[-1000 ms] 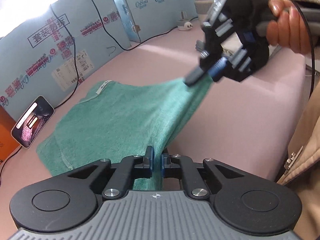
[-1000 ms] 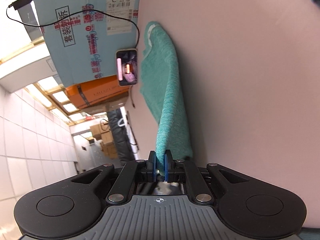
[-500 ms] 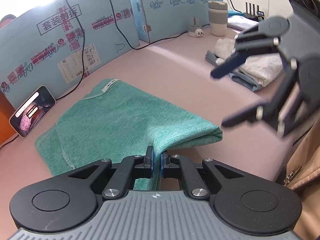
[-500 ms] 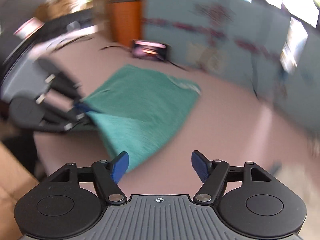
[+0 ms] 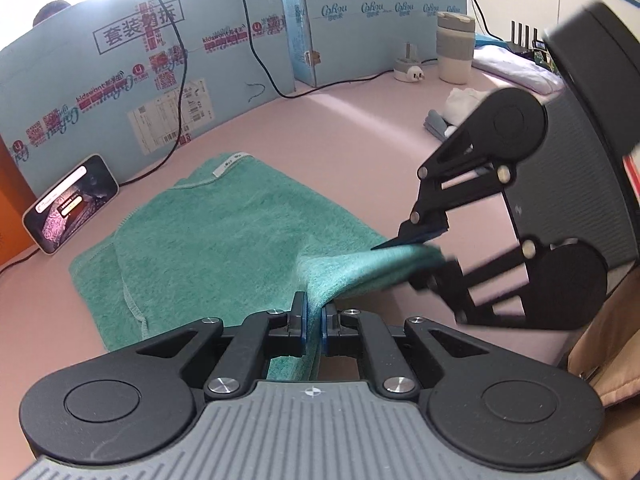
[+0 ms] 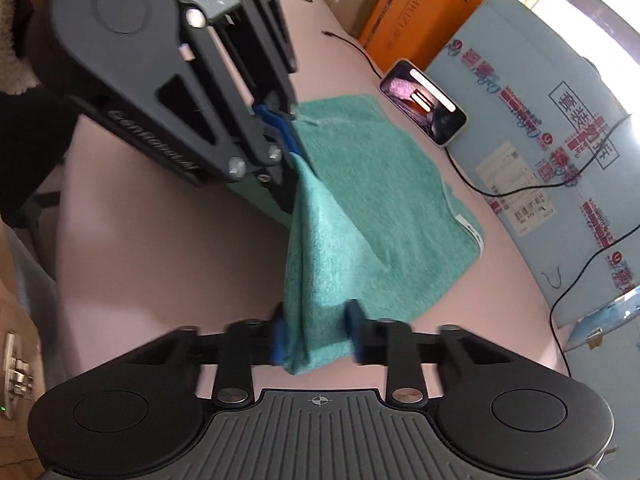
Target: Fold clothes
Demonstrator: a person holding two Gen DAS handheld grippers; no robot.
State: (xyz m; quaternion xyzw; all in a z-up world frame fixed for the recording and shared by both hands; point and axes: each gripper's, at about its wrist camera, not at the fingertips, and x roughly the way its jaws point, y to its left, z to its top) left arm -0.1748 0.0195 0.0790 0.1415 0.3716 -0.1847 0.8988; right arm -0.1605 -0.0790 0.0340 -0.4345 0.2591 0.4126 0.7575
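With the left gripper [image 5: 313,322] clamped on the green towel [image 5: 224,240] lying near the phone [image 5: 70,202], the right gripper [image 6: 316,336], closing around the adjacent corner, should bite fully before lifting evenly.

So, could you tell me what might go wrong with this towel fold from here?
1. The right claw is closing on a thick bunched corner of the green towel; it may catch only some layers, and the rest could sag.
2. The left claw is shut on the edge close by, so the two claws could bump.
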